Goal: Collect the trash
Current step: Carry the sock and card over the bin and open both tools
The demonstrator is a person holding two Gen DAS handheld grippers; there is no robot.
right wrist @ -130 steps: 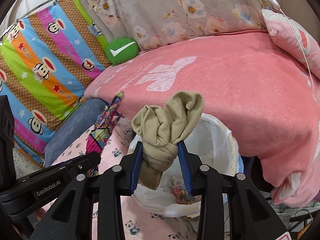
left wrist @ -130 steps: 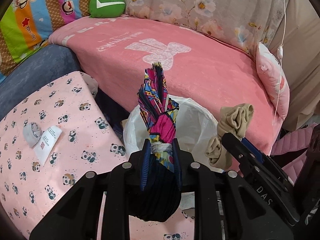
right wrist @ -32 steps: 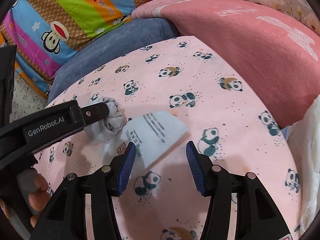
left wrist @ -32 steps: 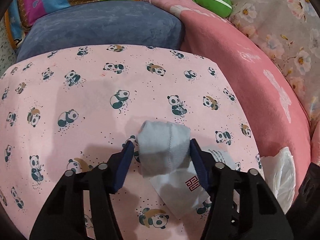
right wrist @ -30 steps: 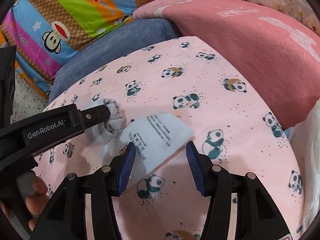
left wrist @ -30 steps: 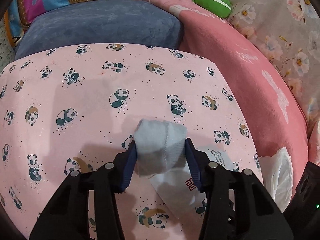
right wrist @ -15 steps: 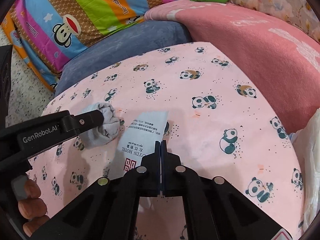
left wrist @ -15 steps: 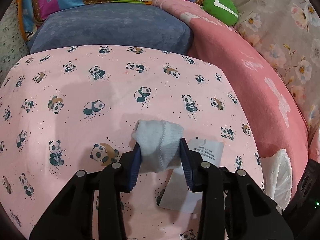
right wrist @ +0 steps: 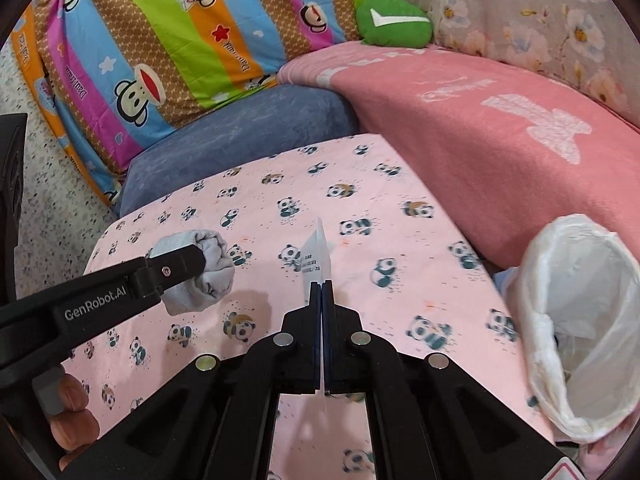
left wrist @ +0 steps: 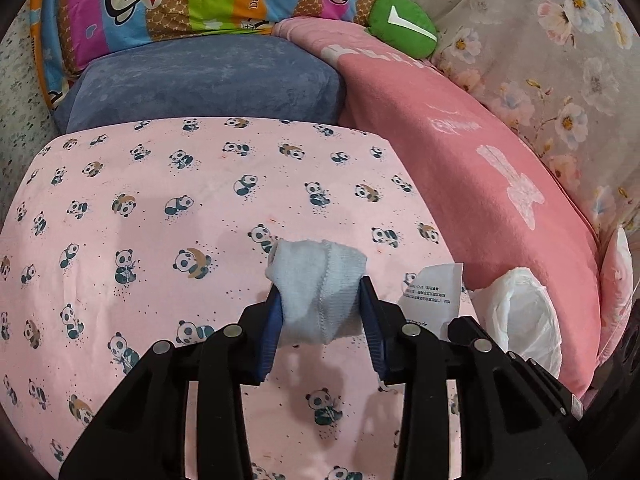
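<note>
Balled-up pale grey sock (left wrist: 320, 292) sits dead centre of the left wrist view, pinched off the panda sheet. White printed paper packet (right wrist: 316, 256), edge-on and upright, is mid-frame in the right view; white-lined trash bin (right wrist: 580, 360) gapes open at lower right.

A home, a bedroom or lounge corner: a pink blanket (right wrist: 500, 128) over soft seating, a cartoon monkey quilt (right wrist: 160, 40), floral drapery (left wrist: 560, 80), a panda-print sheet (left wrist: 160, 220), and a lined waste bin (right wrist: 580, 320).

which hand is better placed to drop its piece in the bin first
Right, probably. Its tongs pinch the paper packet on the side nearer the lined bin; the left tongs with the grey sock sit farther away.
</note>
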